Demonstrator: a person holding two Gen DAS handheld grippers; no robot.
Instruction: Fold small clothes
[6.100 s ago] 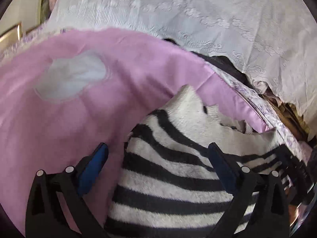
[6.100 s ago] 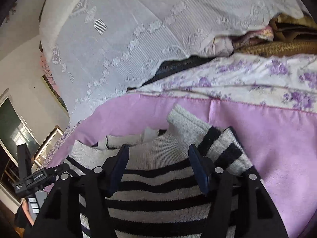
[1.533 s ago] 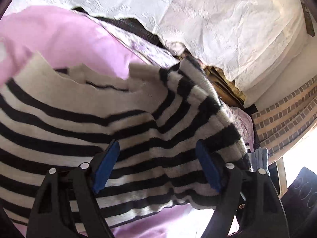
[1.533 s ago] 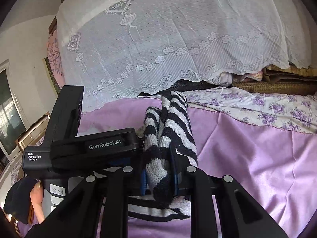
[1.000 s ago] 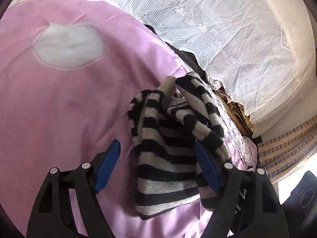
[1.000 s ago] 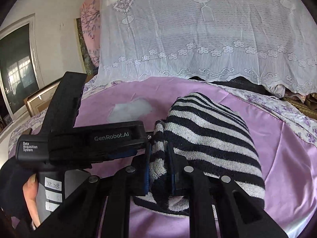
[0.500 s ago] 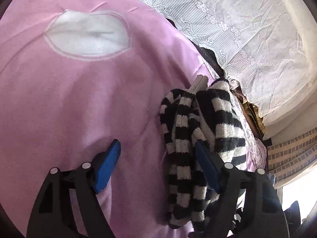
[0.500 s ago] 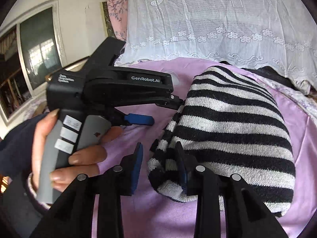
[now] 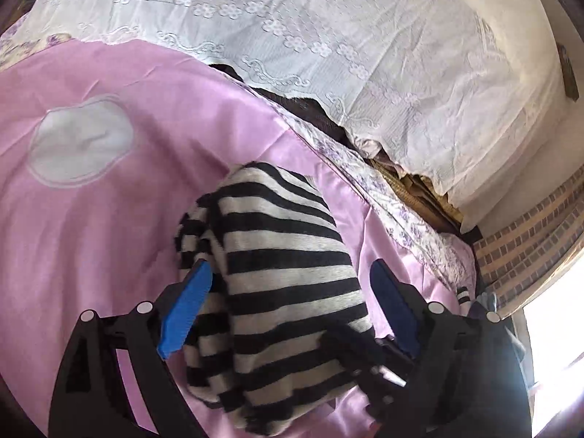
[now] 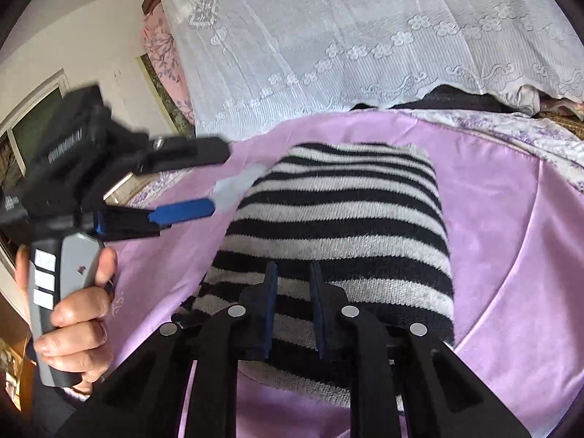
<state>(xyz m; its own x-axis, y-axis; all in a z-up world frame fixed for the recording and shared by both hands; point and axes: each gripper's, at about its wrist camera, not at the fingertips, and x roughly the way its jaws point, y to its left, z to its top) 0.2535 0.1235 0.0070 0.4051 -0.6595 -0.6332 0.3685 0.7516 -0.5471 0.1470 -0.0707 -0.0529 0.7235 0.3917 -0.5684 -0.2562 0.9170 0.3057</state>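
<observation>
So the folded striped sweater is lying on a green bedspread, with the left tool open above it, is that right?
Not quite. The bedspread is pink, not green, as the left wrist view shows. The rest holds: the folded striped sweater lies on it, and the left tool is open above it, its jaws having just been opening, neither pad pressing the knit.

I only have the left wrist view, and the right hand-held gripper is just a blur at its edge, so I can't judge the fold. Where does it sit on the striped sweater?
Observer: The right hand-held gripper is at the near edge of the striped sweater. Its jaws have just been closing to a narrow gap. Stripes show through it, but I can't tell if cloth is pinched.
Operator: My jaws seem to straddle the sweater. Do they?
Observer: No. The left hand-held gripper hangs beside the sweater's left edge. Its jaws have just been opening, with nothing between them.
</observation>
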